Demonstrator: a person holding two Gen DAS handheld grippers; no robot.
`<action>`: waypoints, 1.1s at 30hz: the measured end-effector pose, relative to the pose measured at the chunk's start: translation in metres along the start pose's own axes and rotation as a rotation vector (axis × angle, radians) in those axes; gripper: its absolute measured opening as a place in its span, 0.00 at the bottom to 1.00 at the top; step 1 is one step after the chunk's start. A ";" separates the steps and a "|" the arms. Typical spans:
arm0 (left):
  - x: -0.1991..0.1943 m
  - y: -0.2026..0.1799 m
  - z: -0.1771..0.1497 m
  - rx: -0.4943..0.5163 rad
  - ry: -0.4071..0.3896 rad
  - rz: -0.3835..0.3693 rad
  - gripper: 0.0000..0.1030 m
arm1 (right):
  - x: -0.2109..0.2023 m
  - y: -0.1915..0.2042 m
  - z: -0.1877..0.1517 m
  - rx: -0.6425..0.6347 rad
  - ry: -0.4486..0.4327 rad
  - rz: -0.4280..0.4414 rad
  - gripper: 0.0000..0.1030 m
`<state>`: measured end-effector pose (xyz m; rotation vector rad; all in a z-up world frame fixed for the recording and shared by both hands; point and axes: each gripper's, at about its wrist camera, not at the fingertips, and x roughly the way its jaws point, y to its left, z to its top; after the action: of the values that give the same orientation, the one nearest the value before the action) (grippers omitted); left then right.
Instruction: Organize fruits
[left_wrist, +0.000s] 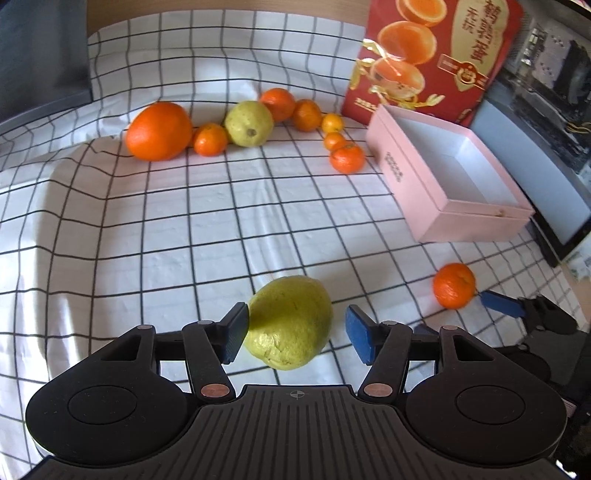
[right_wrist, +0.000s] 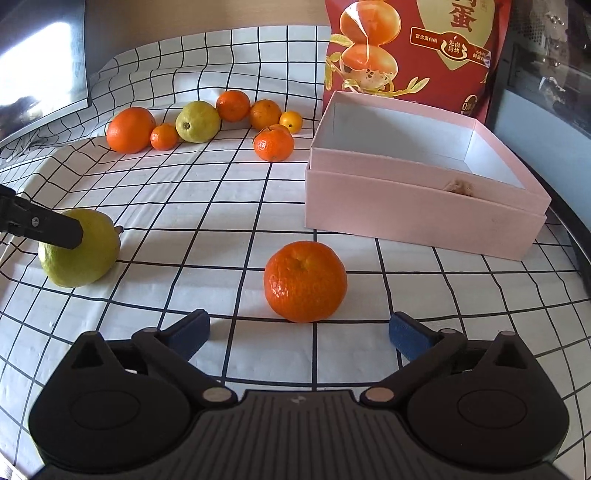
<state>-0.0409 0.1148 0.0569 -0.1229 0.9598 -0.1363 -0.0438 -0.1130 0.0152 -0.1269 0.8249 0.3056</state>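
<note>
The only print I can really read is on the red bag (right_wrist: 417, 48) standing at the far edge of the desk, right behind the pink box (right_wrist: 406, 206). Large gold Chinese characters run across its top; from the right-hand view the big one reads "蛋". Beneath it a small line of white characters begins "富含蛋白", and a round gold emblem holds "先卤后烤". From the left-hand view, the bag (left_wrist: 436, 55) shows a column of large gold characters ending in "蛋". The pink box (left_wrist: 417, 173) has a small dark line of lettering on its long side, too small to read.

Home table, checked tablecloth (left_wrist: 147, 240) (snack bag (left_wrist: 436, 55))
</note>
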 end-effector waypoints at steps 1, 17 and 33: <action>-0.001 0.001 0.000 0.005 0.005 -0.014 0.61 | 0.000 0.000 0.000 -0.001 0.001 0.001 1.00; 0.023 0.016 0.011 0.003 0.065 -0.050 0.64 | -0.004 0.000 -0.005 0.002 -0.013 -0.001 1.00; 0.047 0.021 0.005 -0.053 0.079 -0.075 0.64 | -0.004 -0.005 -0.007 -0.033 -0.028 0.036 1.00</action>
<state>-0.0087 0.1279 0.0184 -0.2035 1.0385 -0.1860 -0.0500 -0.1202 0.0135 -0.1388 0.7956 0.3543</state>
